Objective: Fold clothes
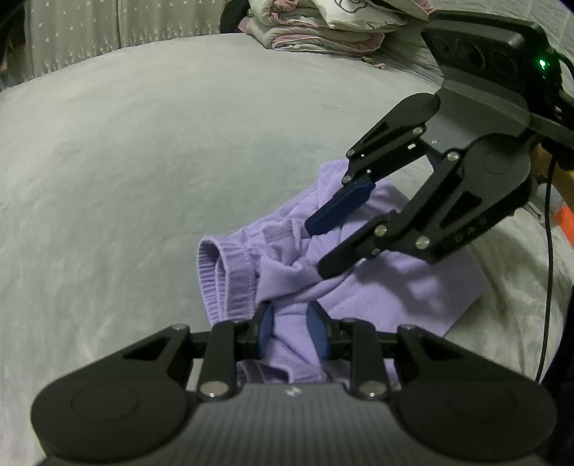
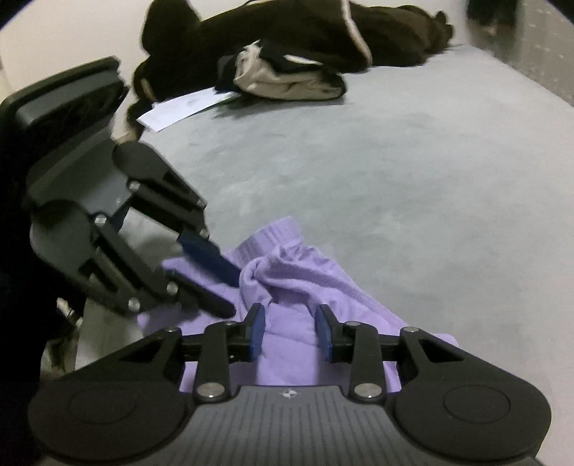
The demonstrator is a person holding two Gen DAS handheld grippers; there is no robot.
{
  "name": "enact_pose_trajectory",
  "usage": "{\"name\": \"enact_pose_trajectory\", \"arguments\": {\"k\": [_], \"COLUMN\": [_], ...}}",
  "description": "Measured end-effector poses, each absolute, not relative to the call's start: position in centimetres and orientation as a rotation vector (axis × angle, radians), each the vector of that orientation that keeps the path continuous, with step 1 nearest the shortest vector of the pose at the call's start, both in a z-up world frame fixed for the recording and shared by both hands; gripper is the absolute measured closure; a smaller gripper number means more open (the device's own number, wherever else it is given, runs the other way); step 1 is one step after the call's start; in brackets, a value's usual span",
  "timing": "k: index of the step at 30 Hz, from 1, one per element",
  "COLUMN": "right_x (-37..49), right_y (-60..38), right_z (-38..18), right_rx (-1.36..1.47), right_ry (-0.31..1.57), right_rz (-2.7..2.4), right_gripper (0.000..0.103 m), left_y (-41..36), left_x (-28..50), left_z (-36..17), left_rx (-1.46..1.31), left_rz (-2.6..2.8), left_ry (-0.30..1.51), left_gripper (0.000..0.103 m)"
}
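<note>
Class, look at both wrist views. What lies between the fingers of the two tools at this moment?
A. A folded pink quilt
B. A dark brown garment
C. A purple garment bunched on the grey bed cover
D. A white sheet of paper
C. Both the left tool and the right tool stand open over the bunched purple garment, which lies on the grey bed cover; the dark clothes lie far off.

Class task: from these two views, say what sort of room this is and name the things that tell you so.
Most likely a bedroom. The purple garment lies on a wide grey bed; folded quilts are stacked at its far edge, and a heap of dark clothes lies on it too.
</note>
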State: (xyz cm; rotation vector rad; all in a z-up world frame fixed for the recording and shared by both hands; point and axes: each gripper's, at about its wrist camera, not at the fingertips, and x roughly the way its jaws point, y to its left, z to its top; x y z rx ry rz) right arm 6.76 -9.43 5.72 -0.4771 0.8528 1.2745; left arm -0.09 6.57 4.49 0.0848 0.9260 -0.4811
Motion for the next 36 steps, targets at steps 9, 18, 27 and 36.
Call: {"name": "enact_pose_trajectory", "arguments": {"k": [9, 18, 27, 36], "right_x": [5.5, 5.1, 6.7, 9.6], "right_y": [-9.4, -10.4, -9.2, -10.8], "right_z": [6.0, 6.4, 4.4, 3.1], "right_rx": [-0.563, -0.497, -0.347, -0.003], "right_ry": [0.888, 0.900, 0.937, 1.137], "right_rz": [1.340, 1.423, 1.433, 1.430], "right_gripper": [0.067, 0.061, 0.061, 0.073], "left_y": [6.4, 6.2, 7.7, 8.8], "left_x": [0.8, 1.8, -1.5, -2.2], "left_z": [4.7, 5.0, 5.1, 5.3], "left_rx": [0.081, 0.087, 0.119, 0.151], "left_rz": [-0.487, -0.494, -0.527, -0.584], "left_ry": [0.929, 0.925, 0.920, 0.905], "left_gripper": [0.079, 0.079, 0.078, 0.077]}}
